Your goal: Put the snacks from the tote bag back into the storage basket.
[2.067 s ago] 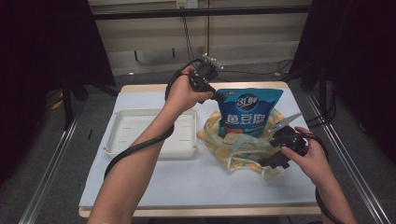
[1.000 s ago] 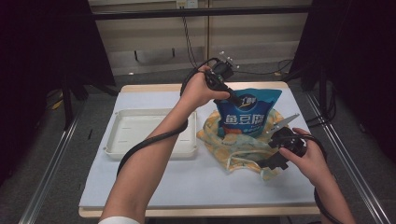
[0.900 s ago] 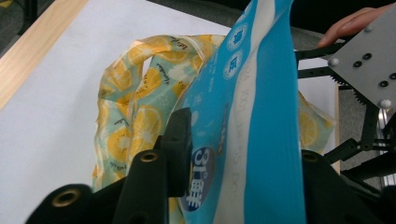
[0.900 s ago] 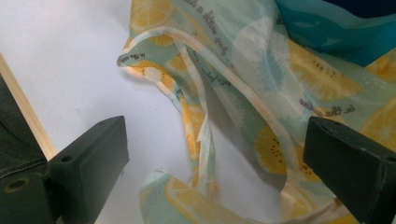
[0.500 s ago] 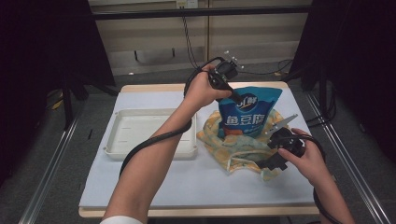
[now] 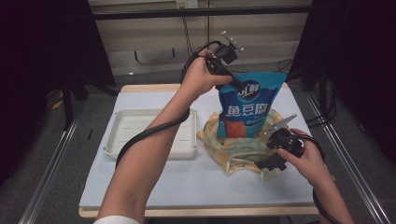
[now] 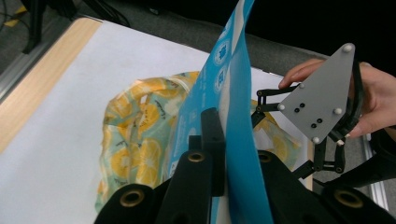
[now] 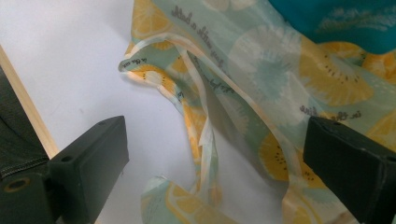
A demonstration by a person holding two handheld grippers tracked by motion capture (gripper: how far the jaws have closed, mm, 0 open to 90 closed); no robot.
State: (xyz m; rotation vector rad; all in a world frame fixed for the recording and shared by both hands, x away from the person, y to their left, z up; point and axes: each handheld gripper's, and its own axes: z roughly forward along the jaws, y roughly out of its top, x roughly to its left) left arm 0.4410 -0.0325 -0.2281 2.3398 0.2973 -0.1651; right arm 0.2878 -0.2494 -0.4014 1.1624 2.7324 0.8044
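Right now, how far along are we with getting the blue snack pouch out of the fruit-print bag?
Done: the left gripper is shut on the top edge of the blue pouch and holds it upright. In hand: its lower end sits in the fruit-print bag, so it isn't out yet. The right gripper hovers open over the bag's handles. Left: pull the pouch free and set it down, perhaps in the white tray.

The right gripper (image 8: 212, 177) hangs over the white table surface (image 8: 70, 60) with its two black jaws standing wide apart, nothing pressed between them. Between and beyond the jaws lies a thin bag printed with lemon and kiwi slices (image 8: 289, 79), its twisted handle strip (image 8: 205, 135) trailing onto the surface. A blue pouch (image 8: 345, 23) sits in the top right corner. The table's wooden edge (image 8: 28, 114) runs beside one jaw.
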